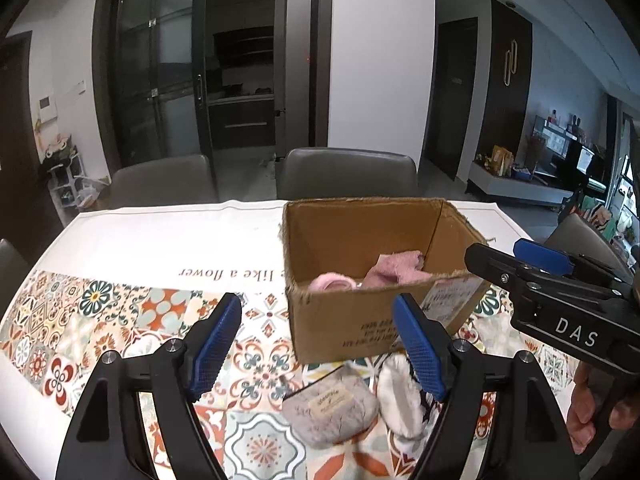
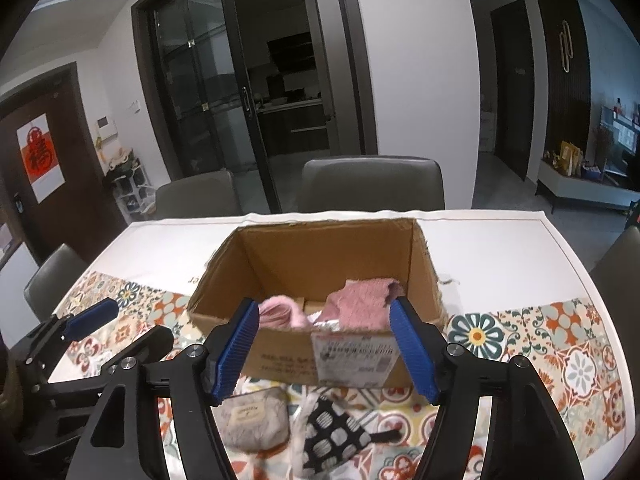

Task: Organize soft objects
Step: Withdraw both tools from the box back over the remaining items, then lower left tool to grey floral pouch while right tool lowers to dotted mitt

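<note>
An open cardboard box (image 1: 344, 320) (image 2: 280, 356) stands on the patterned tablecloth and holds pink soft items (image 1: 396, 270) (image 2: 356, 306). In front of it lie a grey folded cloth with a tan label (image 1: 330, 410) (image 2: 254, 420) and a black-and-white patterned piece with a white underside (image 2: 334, 432) (image 1: 400, 396). My left gripper (image 1: 318, 346) is open and empty, above the grey cloth. My right gripper (image 2: 326, 346) is open and empty, above both cloths; it also shows in the left wrist view (image 1: 516, 264).
Grey chairs (image 1: 346, 172) (image 2: 372, 184) stand behind the table's far edge. The white part of the tablecloth (image 1: 168, 240) lies left of the box. Another chair (image 2: 52, 280) stands at the left side.
</note>
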{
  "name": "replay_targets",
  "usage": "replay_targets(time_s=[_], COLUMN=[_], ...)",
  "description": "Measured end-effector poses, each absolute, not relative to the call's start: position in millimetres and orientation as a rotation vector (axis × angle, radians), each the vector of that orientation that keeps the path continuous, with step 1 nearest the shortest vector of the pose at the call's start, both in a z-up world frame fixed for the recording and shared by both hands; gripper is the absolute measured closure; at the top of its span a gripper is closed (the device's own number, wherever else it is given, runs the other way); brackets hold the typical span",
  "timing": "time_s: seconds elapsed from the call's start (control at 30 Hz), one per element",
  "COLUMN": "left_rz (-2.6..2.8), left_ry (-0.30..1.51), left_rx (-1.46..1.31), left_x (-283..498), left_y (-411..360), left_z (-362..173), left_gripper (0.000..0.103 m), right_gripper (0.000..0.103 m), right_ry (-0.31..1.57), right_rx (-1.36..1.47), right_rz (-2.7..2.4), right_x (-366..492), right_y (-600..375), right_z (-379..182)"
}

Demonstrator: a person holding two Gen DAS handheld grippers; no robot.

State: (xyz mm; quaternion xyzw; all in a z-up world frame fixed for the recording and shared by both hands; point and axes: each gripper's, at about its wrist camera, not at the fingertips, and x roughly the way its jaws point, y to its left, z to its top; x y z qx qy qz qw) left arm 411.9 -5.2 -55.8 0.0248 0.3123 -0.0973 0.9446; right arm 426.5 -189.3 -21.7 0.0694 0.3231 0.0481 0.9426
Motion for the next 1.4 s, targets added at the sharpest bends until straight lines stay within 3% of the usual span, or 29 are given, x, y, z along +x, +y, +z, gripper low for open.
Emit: replay_targets(time_s=[0.8, 1.4], left_rz=[-0.227, -0.276], left_ry=[0.768, 0.926], left_rx=[0.090, 0.120], left_x=[361.6, 376.4], left_y=[16.3, 11.2], left_z=[-117.3, -176.7], left_gripper=[0.025, 0.025], right_gripper=[0.034, 0.034], right_ry=[0.821, 0.981], right_rx=[0.115, 0.114], right_rz=[0.096, 0.088], right_x=[387.0, 397.0], right_y=[-165.5, -157.0], right_z=[-74.2, -126.9])
